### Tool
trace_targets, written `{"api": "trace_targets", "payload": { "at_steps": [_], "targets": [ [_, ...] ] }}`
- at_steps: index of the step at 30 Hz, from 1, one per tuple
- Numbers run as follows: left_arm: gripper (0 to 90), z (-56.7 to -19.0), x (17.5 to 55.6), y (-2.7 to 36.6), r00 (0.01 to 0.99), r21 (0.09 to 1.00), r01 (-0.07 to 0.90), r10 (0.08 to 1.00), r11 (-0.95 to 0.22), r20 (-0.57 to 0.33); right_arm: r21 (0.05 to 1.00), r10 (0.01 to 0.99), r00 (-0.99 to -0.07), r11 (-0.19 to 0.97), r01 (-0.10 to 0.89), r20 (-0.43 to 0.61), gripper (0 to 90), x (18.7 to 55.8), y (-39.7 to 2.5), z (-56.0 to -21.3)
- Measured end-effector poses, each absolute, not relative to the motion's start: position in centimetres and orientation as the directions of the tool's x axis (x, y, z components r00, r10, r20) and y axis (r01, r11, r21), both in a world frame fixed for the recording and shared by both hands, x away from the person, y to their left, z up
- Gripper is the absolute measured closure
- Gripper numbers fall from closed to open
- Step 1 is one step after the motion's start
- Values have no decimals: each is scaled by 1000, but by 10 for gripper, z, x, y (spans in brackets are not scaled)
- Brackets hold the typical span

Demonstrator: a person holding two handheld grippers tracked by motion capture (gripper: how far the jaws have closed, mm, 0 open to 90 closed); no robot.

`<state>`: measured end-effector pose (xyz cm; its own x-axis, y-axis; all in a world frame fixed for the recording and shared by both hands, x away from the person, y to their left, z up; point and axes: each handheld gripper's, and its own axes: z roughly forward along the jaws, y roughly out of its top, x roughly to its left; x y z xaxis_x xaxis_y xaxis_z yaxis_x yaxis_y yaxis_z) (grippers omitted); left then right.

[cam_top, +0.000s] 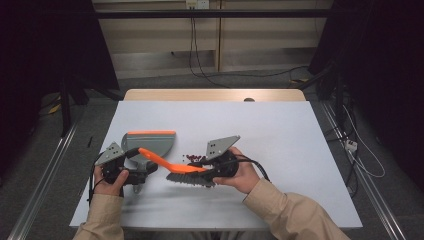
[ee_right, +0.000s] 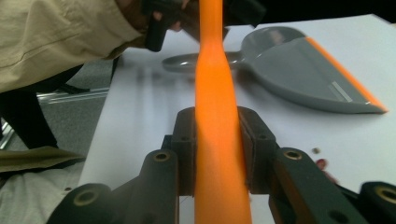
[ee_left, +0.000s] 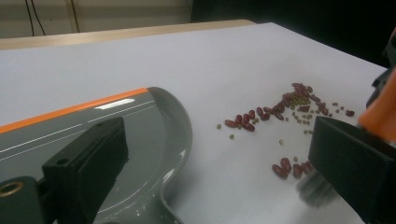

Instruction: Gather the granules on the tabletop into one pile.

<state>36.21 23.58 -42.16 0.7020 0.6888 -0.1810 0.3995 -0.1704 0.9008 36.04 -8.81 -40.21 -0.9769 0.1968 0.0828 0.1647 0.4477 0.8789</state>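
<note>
We see the right claw [ee_right: 219, 149] clamped on the orange plastic brush handle [ee_right: 215, 93], left claw [ee_left: 210, 163] gaping, grey orange-edged dustpan [ee_left: 154, 135] under its left jaw, scattered red beans [ee_left: 280, 112] just ahead

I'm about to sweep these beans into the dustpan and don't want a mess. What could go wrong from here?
1. The beans lie scattered and loose; a fast stroke of the brush could flick them past the dustpan.
2. The left gripper has its jaws open around the dustpan, so the pan might slide when the brush pushes against it.
3. The right gripper clamps the handle, not the bristles, so the brush may twist.
</note>
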Motion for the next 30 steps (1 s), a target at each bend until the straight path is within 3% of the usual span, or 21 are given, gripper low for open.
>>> {"api": "trace_targets", "payload": {
  "at_steps": [7,9,13,30],
  "targets": [
    [72,-423,363,236,689,893,404,708,-198,-154,858,191,-973,472,204,126,715,357,-82,-422],
    [90,-424,363,236,680,889,411,717,-201,-153,852,201,-975,490,187,98,715,360,-83,-424],
    [48,-423,363,237,690,892,411,704,-188,-170,854,230,-967,475,214,114,715,370,-89,-426],
    [48,-425,364,239,692,882,424,701,-205,-170,856,246,-962,466,225,119,715,369,-88,-427]
  ]
}}
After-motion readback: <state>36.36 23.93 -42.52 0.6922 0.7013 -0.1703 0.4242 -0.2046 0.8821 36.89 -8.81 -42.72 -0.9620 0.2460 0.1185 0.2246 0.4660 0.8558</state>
